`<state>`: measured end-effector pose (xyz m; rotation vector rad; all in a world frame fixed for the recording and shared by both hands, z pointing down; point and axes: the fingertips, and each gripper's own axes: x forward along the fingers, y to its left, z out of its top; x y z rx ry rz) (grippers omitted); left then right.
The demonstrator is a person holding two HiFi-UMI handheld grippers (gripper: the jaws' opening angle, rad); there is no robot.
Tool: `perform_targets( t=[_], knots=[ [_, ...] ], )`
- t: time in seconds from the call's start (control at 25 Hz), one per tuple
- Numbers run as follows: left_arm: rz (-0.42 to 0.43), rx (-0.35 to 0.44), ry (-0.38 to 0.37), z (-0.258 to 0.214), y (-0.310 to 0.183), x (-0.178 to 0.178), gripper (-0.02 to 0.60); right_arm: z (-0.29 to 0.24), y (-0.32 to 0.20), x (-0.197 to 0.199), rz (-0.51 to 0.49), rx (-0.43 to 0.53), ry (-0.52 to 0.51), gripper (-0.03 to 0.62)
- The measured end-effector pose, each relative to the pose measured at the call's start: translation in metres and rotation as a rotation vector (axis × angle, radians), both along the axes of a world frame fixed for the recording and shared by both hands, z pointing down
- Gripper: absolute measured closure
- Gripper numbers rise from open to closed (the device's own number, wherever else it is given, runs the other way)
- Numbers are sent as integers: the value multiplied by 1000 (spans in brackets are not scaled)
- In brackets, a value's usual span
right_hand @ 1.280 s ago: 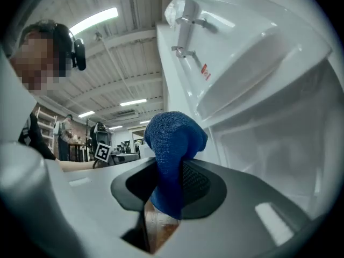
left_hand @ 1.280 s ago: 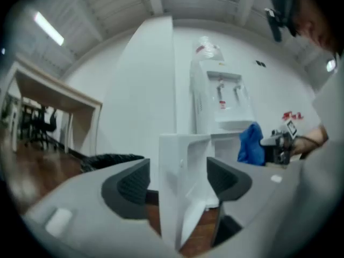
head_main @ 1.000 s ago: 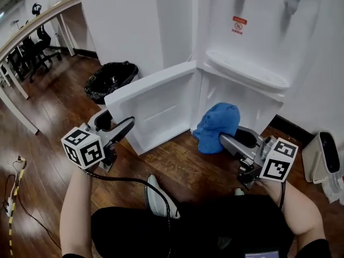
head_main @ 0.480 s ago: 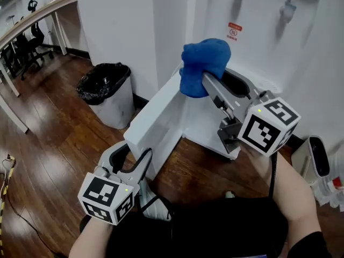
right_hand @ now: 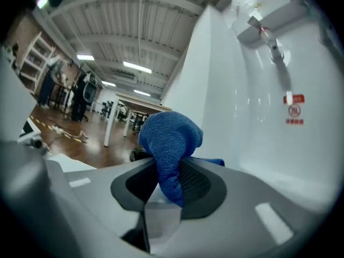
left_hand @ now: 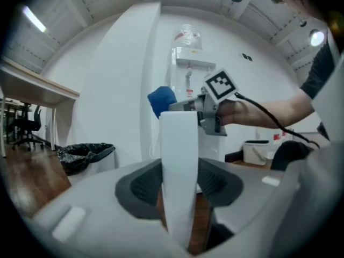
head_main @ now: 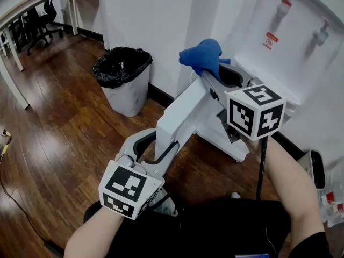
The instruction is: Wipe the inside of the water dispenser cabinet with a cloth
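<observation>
The white water dispenser (head_main: 279, 47) stands at the upper right, its lower cabinet door (head_main: 180, 117) swung out towards me. My left gripper (head_main: 161, 144) has just closed its jaws on the door's free edge (left_hand: 179, 160), which sits pinched between both pads. My right gripper (head_main: 207, 77) is raised above the door's top and is shut on a bunched blue cloth (head_main: 201, 57). In the right gripper view the cloth (right_hand: 169, 144) hangs out of the jaws in front of the dispenser's white front (right_hand: 269, 117). The cabinet's inside is hidden behind the door and the right gripper.
A white bin with a black bag (head_main: 122, 77) stands against the wall left of the dispenser. A small white appliance (head_main: 317, 168) sits on the wooden floor at the far right. Desks and office chairs (head_main: 37, 15) are at the far upper left.
The right gripper has lifted the blue cloth from low by the cabinet to above the door's top. The left gripper has moved to the door's edge and closed on it.
</observation>
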<state>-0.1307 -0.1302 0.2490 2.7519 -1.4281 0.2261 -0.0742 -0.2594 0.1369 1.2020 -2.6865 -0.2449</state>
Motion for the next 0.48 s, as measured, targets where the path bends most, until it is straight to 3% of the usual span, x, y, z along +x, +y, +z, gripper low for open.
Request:
perform_targets(
  t=[0.28, 0.48],
  knots=[
    [-22, -26, 17, 3, -5, -10, 390, 0, 124, -60, -395, -174, -243, 485],
    [-63, -47, 31, 8, -3, -20, 390, 1, 186, -69, -699, -402, -463, 485]
  ],
)
